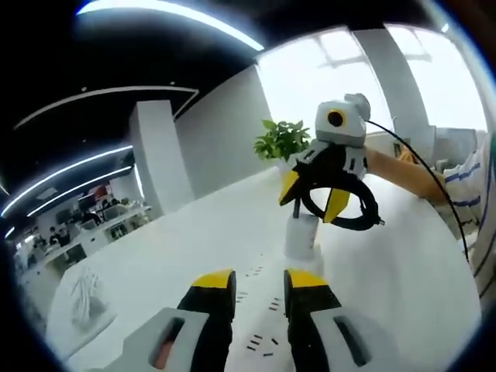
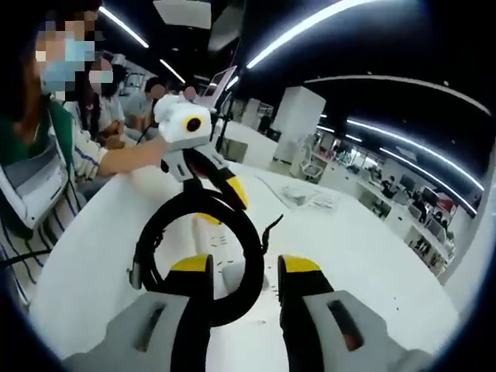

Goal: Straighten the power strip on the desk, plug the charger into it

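Observation:
A white power strip lies on the white desk and runs away from my left gripper, whose jaws hover open just above it with nothing between them. Further along the strip a white charger stands upright on it. Right over the charger is my right gripper, jaws apart, with the charger's coiled black cable looped around one jaw. In the right gripper view that cable coil circles the left jaw of my right gripper, above the strip, and the left gripper faces it.
A potted plant stands at the desk's far edge. A person's arm in a striped sleeve reaches in from the right. Papers lie further back on the desk, and people sit along its left side.

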Demonstrator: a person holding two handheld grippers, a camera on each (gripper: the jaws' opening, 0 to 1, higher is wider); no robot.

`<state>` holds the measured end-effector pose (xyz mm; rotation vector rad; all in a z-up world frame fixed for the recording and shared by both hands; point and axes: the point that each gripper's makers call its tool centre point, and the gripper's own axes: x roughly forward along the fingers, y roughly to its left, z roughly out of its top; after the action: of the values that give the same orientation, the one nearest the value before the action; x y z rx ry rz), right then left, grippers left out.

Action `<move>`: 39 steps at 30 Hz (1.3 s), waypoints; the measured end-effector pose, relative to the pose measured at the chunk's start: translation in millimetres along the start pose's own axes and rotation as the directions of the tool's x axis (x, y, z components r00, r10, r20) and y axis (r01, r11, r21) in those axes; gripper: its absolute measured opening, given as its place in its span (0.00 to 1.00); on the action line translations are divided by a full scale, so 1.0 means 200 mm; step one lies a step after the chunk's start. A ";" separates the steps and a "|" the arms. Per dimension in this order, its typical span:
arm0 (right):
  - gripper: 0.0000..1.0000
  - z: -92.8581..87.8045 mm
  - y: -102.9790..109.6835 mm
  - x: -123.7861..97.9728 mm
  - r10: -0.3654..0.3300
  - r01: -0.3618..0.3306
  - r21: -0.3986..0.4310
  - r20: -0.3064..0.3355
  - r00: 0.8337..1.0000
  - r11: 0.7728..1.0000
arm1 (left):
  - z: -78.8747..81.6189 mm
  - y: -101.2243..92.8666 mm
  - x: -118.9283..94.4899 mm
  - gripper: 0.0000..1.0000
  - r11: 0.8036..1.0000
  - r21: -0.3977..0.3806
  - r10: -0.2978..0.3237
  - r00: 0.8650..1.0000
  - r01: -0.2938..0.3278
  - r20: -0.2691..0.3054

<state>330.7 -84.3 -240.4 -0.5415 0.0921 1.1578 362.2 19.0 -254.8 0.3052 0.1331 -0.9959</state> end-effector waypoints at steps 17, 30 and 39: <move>0.31 0.07 0.02 -0.07 -0.064 0.060 0.046 0.097 0.993 0.997 | 0.04 -0.08 -0.02 0.24 0.999 0.004 0.038 0.999 -0.038 0.033; 0.31 0.05 -0.01 -0.18 -0.144 0.133 0.091 0.130 0.981 0.987 | 0.04 -0.06 -0.06 0.24 0.998 0.005 0.059 0.997 -0.059 0.041; 0.30 -0.01 -0.02 -0.22 -0.171 0.156 0.126 0.118 0.978 0.980 | 0.02 -0.01 -0.11 0.23 0.997 -0.021 0.080 0.995 -0.079 0.057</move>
<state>315.8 -123.6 -226.4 -0.3639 0.0035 1.0163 349.3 34.7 -244.9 0.2623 0.0766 -0.9231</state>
